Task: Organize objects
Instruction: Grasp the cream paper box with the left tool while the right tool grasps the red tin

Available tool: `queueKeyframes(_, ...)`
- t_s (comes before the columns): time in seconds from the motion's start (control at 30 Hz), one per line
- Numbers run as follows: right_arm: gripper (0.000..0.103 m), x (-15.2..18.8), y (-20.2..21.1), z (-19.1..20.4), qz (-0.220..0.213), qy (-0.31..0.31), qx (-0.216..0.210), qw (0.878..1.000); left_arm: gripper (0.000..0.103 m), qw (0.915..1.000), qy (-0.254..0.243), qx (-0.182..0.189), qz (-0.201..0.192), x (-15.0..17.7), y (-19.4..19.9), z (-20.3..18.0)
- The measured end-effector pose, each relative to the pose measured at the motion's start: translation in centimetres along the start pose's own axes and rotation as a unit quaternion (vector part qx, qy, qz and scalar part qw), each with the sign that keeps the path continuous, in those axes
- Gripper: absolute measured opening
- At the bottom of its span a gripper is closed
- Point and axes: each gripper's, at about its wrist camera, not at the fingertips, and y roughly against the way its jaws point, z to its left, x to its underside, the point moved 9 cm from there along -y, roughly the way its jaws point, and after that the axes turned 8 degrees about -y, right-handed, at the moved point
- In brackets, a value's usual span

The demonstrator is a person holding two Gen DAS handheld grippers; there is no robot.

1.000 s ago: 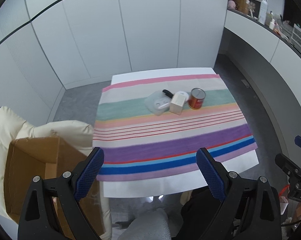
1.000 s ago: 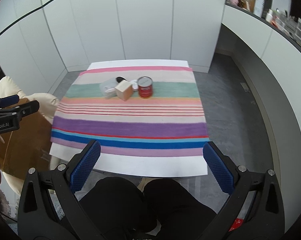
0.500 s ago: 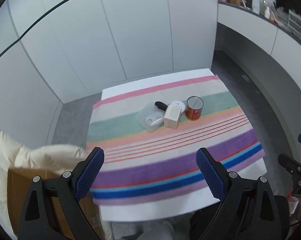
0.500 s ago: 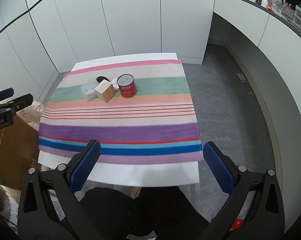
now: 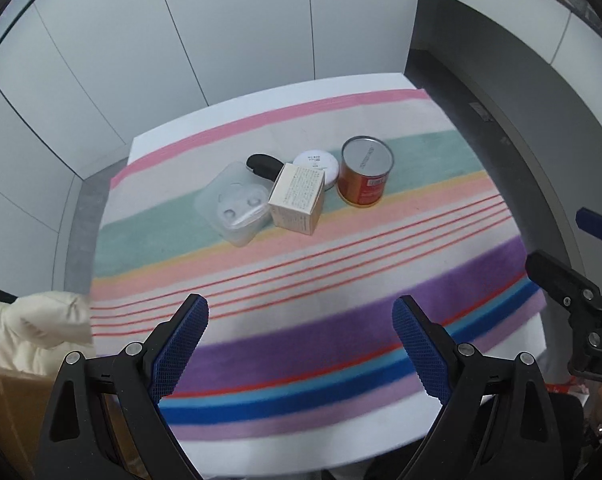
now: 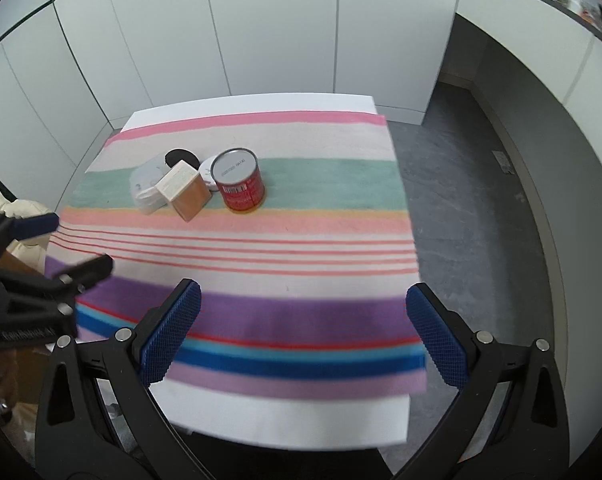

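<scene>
Cloth: a striped cloth [image 5: 301,280] is spread over a white table [image 6: 285,420]; bands of pink, green, peach, purple and blue are seen, with thin red lines between.
Room: white wall panels [image 6: 277,28] are seen behind the table, a grey floor [image 6: 481,208] to its right, and a curved white counter [image 6: 541,64] further right.
Can: a red can [image 5: 365,178] with a silver top is stood upright on the green band, the landmark for the rest.
Box: a small cardboard box [image 5: 297,198] is set just left of the can.
Round tin: a flat white tin [image 5: 317,162] is tucked between can and box, behind both.
Clear tray: a clear plastic tray [image 5: 237,208] is laid left of the box, touching it.
Black item: a dark rounded thing [image 5: 263,165] is seen behind box and tray; what it is cannot be told.
Left gripper [image 5: 301,332]: its jaws are held wide apart with nothing between them, well short of the can.
Right gripper [image 6: 303,320]: its jaws are likewise spread with nothing between them, well short of the can.
Left view only: a cream padded cloth [image 5: 33,332] and a brown carton [image 5: 9,404] are shown far left of the can, past the table edge.
Right view only: the box's orange-brown side and the can's barcode label are shown.
</scene>
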Motion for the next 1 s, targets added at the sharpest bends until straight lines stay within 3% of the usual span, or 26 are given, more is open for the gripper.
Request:
queueKeyframes(0.3, 0.103, -3.4, -7.7, 3.1, 0.01, 0.017, -0.04, 0.999, 0.094, 0.9989, 0.028, 0.003, 0.036, -0.1, -7.9, 1.9)
queueKeyframes(0.5, 0.102, -4.4, -12.8, 5.7, 0.022, 0.04, -0.045, 0.998, 0.094, 0.9966, 0.059, 0.045, 0.034, 0.1, -10.9, 2.8)
queueKeyframes(0.57, 0.099, -4.8, -14.2, 6.2, 0.021, 0.047, -0.039, 0.998, 0.094, 0.9967, 0.06, 0.047, 0.026, -0.3, -11.4, 3.0)
queueKeyframes(0.7, 0.08, -5.4, -16.7, 6.8, 0.02, 0.051, -0.042, 0.998, 0.094, 0.997, 0.06, 0.049, 0.003, -1.6, -11.8, 2.9)
queueKeyframes(0.8, 0.053, -5.6, -17.2, 7.3, 0.015, 0.063, -0.048, 0.997, 0.094, 0.9969, 0.061, 0.05, -0.008, -2.6, -12.2, 2.8)
queueKeyframes(1.0, 0.051, -5.7, -17.3, 6.6, 0.001, 0.063, -0.043, 0.997, 0.094, 0.9967, 0.059, 0.054, -0.013, -3.7, -13.3, 2.2)
